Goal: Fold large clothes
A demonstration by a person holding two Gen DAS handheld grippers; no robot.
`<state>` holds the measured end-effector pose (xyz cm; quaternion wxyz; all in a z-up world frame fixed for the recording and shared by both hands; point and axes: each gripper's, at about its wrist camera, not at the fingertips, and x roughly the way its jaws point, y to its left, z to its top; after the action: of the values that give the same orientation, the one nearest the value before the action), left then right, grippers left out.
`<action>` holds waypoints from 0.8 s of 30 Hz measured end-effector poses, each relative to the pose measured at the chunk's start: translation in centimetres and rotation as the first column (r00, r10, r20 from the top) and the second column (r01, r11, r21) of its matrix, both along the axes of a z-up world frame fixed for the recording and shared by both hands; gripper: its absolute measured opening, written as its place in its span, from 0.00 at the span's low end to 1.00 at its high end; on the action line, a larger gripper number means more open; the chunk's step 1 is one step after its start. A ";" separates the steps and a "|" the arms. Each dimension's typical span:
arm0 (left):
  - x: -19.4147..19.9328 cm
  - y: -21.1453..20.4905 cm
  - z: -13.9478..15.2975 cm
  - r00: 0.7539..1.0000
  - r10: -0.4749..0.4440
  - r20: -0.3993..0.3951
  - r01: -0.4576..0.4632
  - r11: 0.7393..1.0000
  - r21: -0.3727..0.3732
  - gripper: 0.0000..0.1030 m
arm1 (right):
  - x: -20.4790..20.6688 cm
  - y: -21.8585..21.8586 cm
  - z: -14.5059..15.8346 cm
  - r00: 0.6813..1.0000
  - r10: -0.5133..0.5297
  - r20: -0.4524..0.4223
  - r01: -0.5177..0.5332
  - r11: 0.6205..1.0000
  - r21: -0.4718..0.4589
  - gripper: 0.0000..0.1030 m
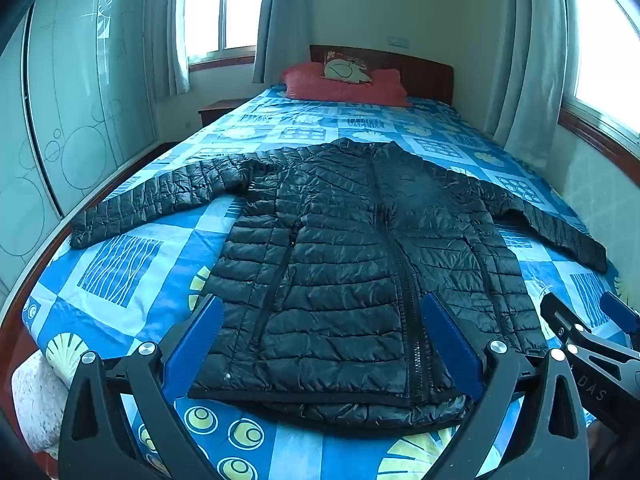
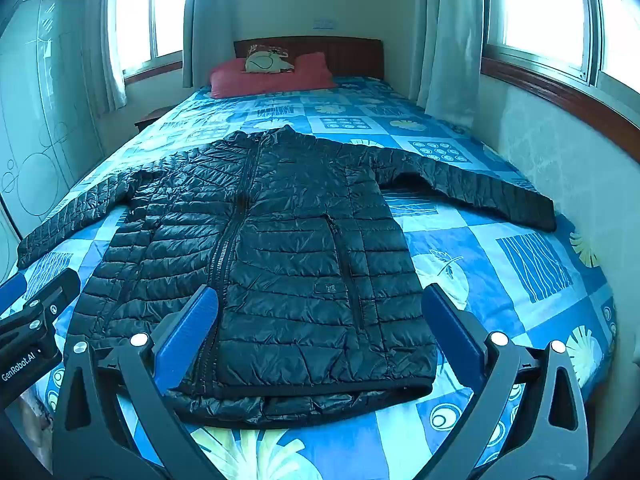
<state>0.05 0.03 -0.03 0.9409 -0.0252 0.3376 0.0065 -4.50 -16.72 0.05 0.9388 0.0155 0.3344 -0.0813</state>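
A black quilted puffer jacket (image 1: 352, 248) lies flat and zipped on the bed, front up, collar away from me, both sleeves spread out sideways. It also shows in the right wrist view (image 2: 280, 248). My left gripper (image 1: 320, 312) is open and empty, hovering above the jacket's hem, its blue fingers (image 1: 196, 340) apart over the left half. My right gripper (image 2: 320, 304) is open and empty above the hem's right half. The right gripper also shows at the right edge of the left wrist view (image 1: 580, 320); the left one shows at the left edge of the right wrist view (image 2: 36, 304).
The bed has a blue patterned sheet (image 1: 132, 256) and a wooden frame. Red pillows (image 1: 344, 84) and a headboard (image 1: 420, 68) are at the far end. A wardrobe (image 1: 80, 92) stands on the left; a wall with windows and curtains (image 2: 560, 148) runs along the right.
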 end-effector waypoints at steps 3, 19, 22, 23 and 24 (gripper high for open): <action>0.0 0.0 0.0 1.000 0.003 -0.003 -0.003 1.000 -0.001 0.95 | 0.0 0.0 0.0 1.000 -0.002 -0.003 0.002 1.000 -0.001 0.98; 0.0 0.1 0.1 1.000 0.005 -0.006 -0.005 1.000 -0.007 0.95 | 0.3 0.5 0.1 1.000 0.000 0.000 0.000 1.000 0.000 0.98; 0.0 0.1 0.0 1.000 0.005 -0.006 -0.005 1.000 -0.007 0.95 | 0.3 0.5 0.1 1.000 0.000 0.000 0.000 1.000 -0.001 0.98; 0.0 0.1 0.0 1.000 0.005 -0.007 -0.005 1.000 -0.007 0.95 | 0.3 0.5 0.1 1.000 0.000 0.000 0.000 1.000 -0.001 0.98; -0.1 0.2 0.0 1.000 0.006 -0.007 -0.006 1.000 -0.006 0.95 | 0.3 0.4 0.1 1.000 0.002 0.000 -0.002 1.000 0.000 0.98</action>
<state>-0.02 0.24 0.01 0.9397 -0.0292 0.3407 0.0084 -4.25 -16.30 0.14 0.9388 0.0153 0.3346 -0.0805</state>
